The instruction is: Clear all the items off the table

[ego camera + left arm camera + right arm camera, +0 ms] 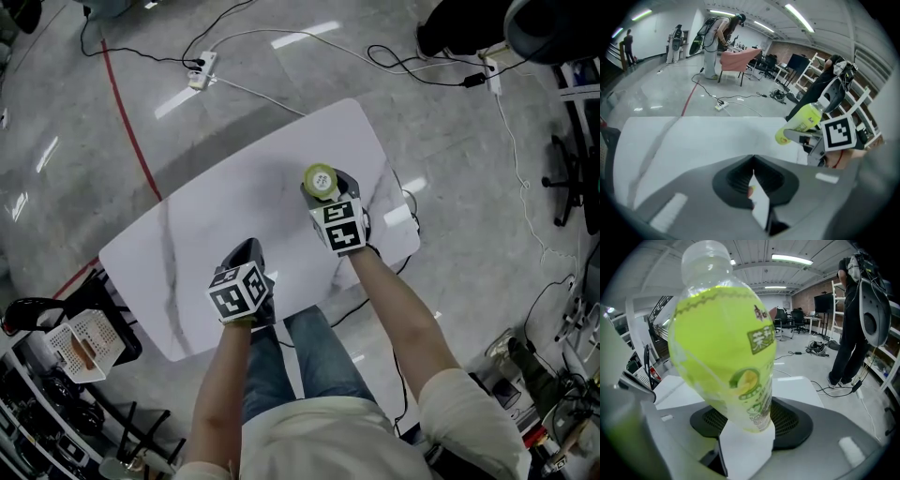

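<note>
The yellow-green drink bottle (320,178) is held in my right gripper (324,190) over the right part of the white marble table (206,225). In the right gripper view the bottle (724,343) fills the picture, tilted, with its lower end down between the jaws. From the left gripper view the bottle (801,121) hangs slanted above the table's (693,136) right edge. My left gripper (247,253) is over the table's near edge, its jaws (753,161) shut together. Whether anything is caught between them cannot be told.
A power strip (201,70) and cables lie on the floor beyond the table, with a red floor line (131,122) to the left. A white basket (86,342) stands at the lower left. Shelving (577,103) stands to the right. A person stands at a pink-covered table (738,58) far off.
</note>
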`<state>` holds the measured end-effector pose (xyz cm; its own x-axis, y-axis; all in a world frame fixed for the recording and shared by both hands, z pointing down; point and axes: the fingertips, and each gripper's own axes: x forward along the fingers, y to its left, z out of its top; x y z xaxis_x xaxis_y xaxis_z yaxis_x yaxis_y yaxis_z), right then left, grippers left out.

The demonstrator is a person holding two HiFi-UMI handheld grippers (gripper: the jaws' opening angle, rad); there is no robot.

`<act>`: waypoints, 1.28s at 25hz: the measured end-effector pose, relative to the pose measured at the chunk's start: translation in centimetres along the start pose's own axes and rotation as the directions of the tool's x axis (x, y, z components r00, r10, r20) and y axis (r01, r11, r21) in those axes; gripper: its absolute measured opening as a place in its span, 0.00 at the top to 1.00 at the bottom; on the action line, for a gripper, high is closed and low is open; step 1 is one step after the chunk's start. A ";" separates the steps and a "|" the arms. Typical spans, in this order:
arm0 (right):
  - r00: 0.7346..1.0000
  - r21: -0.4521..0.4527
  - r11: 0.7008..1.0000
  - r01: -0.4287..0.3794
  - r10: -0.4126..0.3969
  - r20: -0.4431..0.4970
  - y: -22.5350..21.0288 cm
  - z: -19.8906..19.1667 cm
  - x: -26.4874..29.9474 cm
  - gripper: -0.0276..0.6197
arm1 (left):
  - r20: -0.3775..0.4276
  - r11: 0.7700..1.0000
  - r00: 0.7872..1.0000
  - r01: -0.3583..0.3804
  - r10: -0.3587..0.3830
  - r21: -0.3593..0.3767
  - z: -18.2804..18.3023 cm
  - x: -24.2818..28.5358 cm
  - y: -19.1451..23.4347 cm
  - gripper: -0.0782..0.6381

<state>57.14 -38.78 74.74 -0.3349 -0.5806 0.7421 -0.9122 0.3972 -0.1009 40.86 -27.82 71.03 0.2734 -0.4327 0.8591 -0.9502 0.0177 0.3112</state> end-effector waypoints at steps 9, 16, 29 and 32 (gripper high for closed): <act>0.999 -0.015 1.000 -0.024 0.025 0.024 6.1 3.3 -5.6 0.54 | 0.021 1.000 1.000 -0.003 0.003 0.013 0.2 -5.9 1.2 0.88; 0.998 -0.034 0.999 -0.039 0.041 0.039 10.8 5.6 -9.2 0.54 | 0.054 1.000 0.999 -0.003 0.002 0.004 0.8 -10.3 2.8 0.88; 0.996 -0.080 0.995 -0.061 0.066 0.065 20.8 9.5 -15.4 0.53 | 0.144 0.996 0.989 -0.012 0.025 -0.091 1.1 -19.5 10.0 0.88; 0.994 -0.096 0.993 -0.068 0.076 0.075 24.0 10.1 -16.6 0.53 | 0.171 0.995 0.985 -0.014 0.031 -0.099 0.9 -22.0 12.2 0.88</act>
<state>38.43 -26.76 53.33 -0.4196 -0.6004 0.6808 -0.8603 0.5022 -0.0873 23.18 -18.87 55.58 0.2137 -0.5798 0.7862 -0.9344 0.1134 0.3377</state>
